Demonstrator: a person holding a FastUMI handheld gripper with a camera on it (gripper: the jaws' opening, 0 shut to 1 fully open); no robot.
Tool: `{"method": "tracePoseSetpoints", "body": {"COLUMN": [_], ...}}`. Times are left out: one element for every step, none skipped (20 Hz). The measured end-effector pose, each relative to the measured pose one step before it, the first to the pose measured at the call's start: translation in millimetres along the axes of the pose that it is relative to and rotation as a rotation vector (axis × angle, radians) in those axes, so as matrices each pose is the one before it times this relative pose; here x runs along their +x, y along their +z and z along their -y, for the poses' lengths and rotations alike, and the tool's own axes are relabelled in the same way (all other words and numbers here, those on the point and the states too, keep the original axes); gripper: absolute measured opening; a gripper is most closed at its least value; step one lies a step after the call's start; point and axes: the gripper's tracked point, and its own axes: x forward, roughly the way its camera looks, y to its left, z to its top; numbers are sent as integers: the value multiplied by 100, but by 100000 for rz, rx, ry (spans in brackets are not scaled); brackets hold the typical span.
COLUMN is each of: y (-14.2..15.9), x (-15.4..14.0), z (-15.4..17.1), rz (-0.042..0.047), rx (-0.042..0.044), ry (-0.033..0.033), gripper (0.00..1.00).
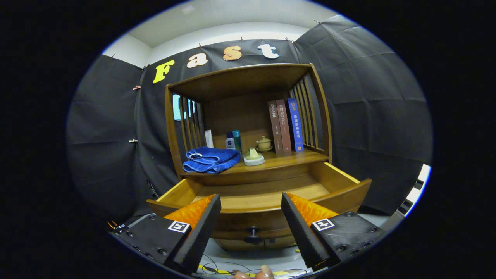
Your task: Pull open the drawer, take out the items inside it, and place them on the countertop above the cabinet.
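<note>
The gripper view looks forward along its spread fingers (211,217), close and slightly downward at the wooden cabinet's (248,116) open drawer (259,193).

Black creased cloth (372,116) hung as the booth's wall, pinned along its upper edge beneath a pale plaster wall (232,31) and ceiling. A brown wooden cabinet with slatted sides (321,116) stood against the cloth. Below lay a light grey floor (279,259) crossed by thin dark cables (217,267). Lighting was soft and even.
</note>
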Motion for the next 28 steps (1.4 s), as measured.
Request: {"method": "tracePoseSetpoints", "body": {"y": [-920, -933, -898, -717, -488, -644, -720, -485, -157, -152, -210, -201, -175, -246, -147, -150, 15, 178, -128, 161, 97, 178, 153, 131, 148, 179, 230, 319], "x": [55, 221, 195, 412, 389, 503, 351, 288, 366, 259, 75, 245, 216, 308, 347, 190, -67, 63, 78, 177, -173, 68, 305, 482, 397, 675, 739, 815], "z": [105, 142, -98, 34, 176, 288, 387, 179, 5, 45, 83, -26, -146, -127, -162, 39, 38, -85, 13, -70, -29, -100, 3, -46, -181, -26, 48, 42], "rz": [-131, -343, -582, -227, -5, -816, -911, -460, 216, 155, -276, -358, -431, -479, -297, -231, -99, 1465, -70, 372, 265, 434, 94, -121, -242, 53, -172, 362], "rx": [293, 56, 8, -298, -578, -830, -438, 65, 583, 812, 262, -165, -542, -782, -561, -82, 90, -97, 89, -14, -657, -1163, -1151, -740, 202, 505, 406, -97], "ry": [-437, -206, 97, -28, -449, -953, -966, -393, -325, -21, -387, -91, -49, 93, -59, -167, -832, -66, -20, -169, -303, -410, -499, -281, 157, 182, 225, 73], "gripper": [99, 99, 99, 99, 99, 99, 99, 99, 99, 99, 99, 99, 99, 99, 99, 99, 99, 99, 99, 99, 99, 99, 99, 99, 99, 99, 99, 99]}}
